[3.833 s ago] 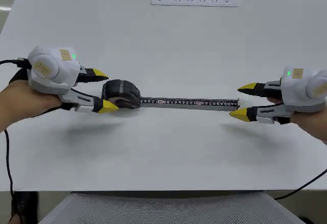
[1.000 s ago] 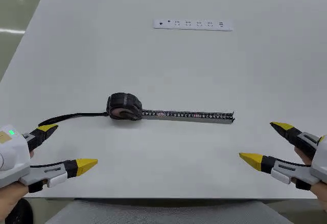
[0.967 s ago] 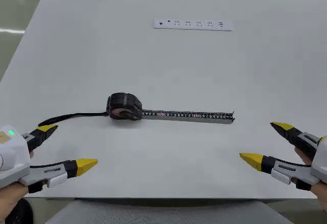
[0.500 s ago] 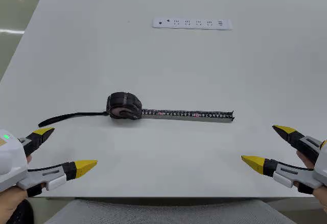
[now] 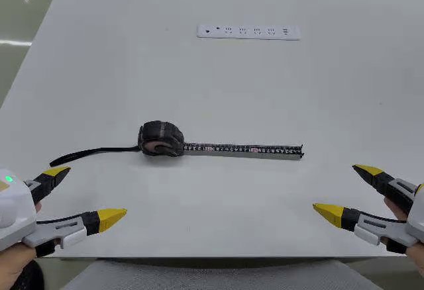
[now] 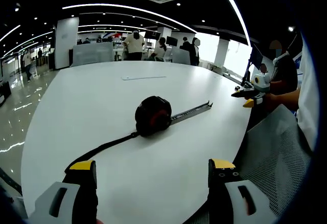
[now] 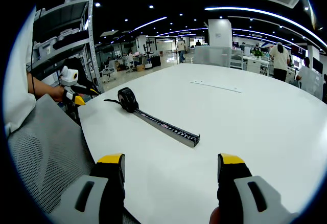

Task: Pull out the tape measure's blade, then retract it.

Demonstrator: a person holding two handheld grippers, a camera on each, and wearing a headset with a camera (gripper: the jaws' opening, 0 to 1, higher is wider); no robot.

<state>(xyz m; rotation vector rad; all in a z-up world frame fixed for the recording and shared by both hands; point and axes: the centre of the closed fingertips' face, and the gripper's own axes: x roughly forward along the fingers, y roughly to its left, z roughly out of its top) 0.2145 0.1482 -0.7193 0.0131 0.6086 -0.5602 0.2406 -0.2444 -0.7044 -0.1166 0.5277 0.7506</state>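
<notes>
A black tape measure (image 5: 159, 138) lies on the white table (image 5: 212, 85), its blade (image 5: 242, 149) pulled out to the right and resting flat. A black wrist strap (image 5: 93, 152) trails off its left side. My left gripper (image 5: 85, 195) hovers open near the table's front left edge, well short of the case (image 6: 153, 115). My right gripper (image 5: 345, 191) hangs open at the front right, apart from the blade's end hook (image 7: 193, 140). Nothing sits between either pair of jaws. In the right gripper view the case (image 7: 127, 98) lies far left, with the other gripper (image 7: 73, 90) beyond it.
A white power strip (image 5: 248, 32) lies flat at the back of the table. A grey mesh chair (image 5: 199, 273) sits under the front edge. Behind the table stretches an open office with shelves (image 7: 61, 40) and several people (image 6: 135, 45).
Both grippers have pulled back from the tape measure toward the front edge since the earliest frame, leaving it on the table. Over the last second they drift slightly lower; the blade stays extended.
</notes>
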